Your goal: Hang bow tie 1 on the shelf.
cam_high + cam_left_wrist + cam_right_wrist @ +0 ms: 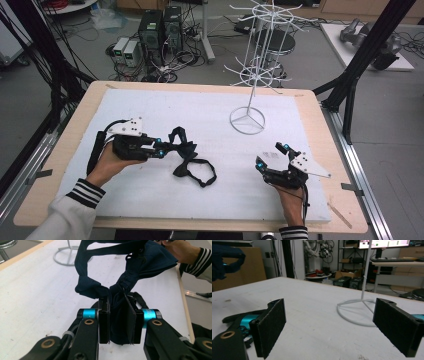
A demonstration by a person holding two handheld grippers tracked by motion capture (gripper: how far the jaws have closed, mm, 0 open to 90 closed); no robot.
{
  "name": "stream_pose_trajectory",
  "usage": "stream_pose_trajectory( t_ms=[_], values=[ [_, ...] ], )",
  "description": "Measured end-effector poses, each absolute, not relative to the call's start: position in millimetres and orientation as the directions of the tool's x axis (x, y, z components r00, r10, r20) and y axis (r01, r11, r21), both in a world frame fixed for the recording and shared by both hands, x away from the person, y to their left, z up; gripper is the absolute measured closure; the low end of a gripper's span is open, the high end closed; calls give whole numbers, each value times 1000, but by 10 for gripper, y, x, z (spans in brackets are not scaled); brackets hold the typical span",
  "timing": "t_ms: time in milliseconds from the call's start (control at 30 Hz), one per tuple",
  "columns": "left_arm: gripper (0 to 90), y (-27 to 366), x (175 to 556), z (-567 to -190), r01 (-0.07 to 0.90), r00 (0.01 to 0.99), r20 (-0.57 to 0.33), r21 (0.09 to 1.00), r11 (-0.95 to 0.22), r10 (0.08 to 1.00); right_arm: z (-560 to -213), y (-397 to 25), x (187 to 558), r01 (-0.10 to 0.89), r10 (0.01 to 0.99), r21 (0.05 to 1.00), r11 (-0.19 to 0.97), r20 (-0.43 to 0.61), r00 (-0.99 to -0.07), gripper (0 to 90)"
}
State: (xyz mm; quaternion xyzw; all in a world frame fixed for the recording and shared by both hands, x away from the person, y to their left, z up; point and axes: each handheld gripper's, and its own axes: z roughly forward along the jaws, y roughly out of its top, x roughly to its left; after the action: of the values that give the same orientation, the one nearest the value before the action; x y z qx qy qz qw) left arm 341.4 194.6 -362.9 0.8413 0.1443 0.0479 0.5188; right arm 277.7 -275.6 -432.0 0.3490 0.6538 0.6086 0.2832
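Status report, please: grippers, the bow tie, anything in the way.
Left gripper shut on bow tie. Right gripper open, holding nothing. White rack stands apart.

Left gripper (159,148) clamped shut; right gripper (273,156) jaws spread wide.

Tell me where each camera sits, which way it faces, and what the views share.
High view: above the person's side, looking down on the white table pad; forearms and both grippers show.
Left gripper view: on the left gripper, jaws shut on the dark blue fabric bow tie.
Right gripper view: on the right gripper, jaws open.
All three views share the white wire display stand.
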Motion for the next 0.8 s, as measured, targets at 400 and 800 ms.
stream_pose_trajectory(
  t_ms=[400, 800],
  values=[
    [746, 1821, 3454, -3529, 176, 957, -64, 904, -388, 284, -3914, -2651, 2854, 93, 674, 995, 39, 43, -738, 107],
    [746, 1712, 3463, -3436, 150, 962, -52, 923, -355, 270, -3628, -2459, 2992, 105, 547, 986, 132, 16, -837, 107]
  ],
)
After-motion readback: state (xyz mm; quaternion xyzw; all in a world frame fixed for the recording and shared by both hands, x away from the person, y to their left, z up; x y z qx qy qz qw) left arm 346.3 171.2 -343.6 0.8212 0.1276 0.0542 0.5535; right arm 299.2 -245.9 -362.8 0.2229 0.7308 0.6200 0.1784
